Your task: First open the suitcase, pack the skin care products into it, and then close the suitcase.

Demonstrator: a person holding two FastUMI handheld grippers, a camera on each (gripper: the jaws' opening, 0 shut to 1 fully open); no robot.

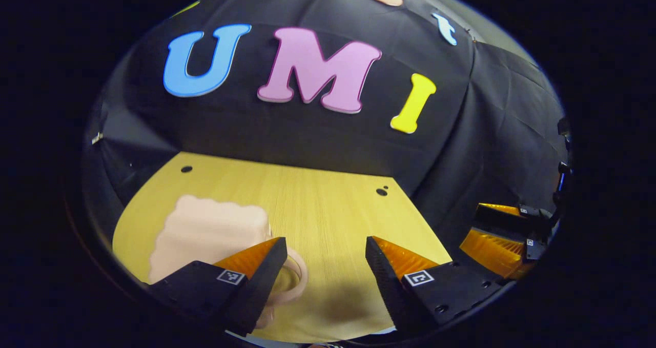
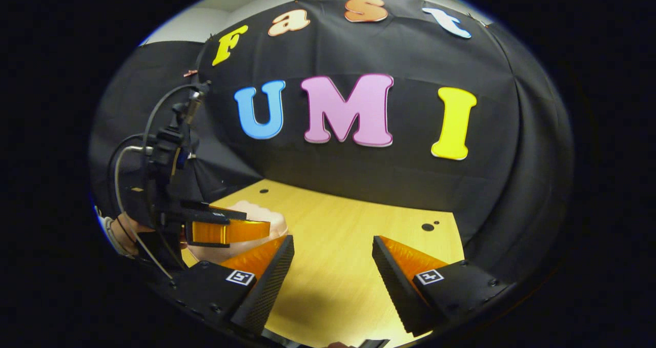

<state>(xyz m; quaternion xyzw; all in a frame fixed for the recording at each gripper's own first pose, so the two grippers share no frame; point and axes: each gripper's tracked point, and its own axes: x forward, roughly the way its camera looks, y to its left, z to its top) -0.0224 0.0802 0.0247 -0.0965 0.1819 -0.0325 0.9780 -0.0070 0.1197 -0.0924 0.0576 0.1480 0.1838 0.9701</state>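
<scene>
A small pale pink suitcase [image 1: 210, 232] with a wavy edge lies flat on the left part of the wooden table [image 1: 328, 204]; it looks closed. Its round handle [image 1: 297, 276] points toward me. My left gripper [image 1: 325, 243] hangs open just above the table, its left finger over the suitcase's near right corner and handle. In the right gripper view the suitcase [image 2: 248, 208] shows behind the left gripper [image 2: 258, 222], which a hand [image 2: 123, 232] holds. My right gripper [image 2: 333, 241] is open over bare table, to the right of the suitcase. The left gripper view has it [image 1: 470, 226] at the far right, off the table's edge.
Black cloth walls close the table at the back and on both sides. Small dark holes [image 1: 382, 191] mark the tabletop near its far corners. Cables [image 2: 128, 153] run up from the left gripper. Bare wood [image 2: 348, 245] stretches across the middle and right.
</scene>
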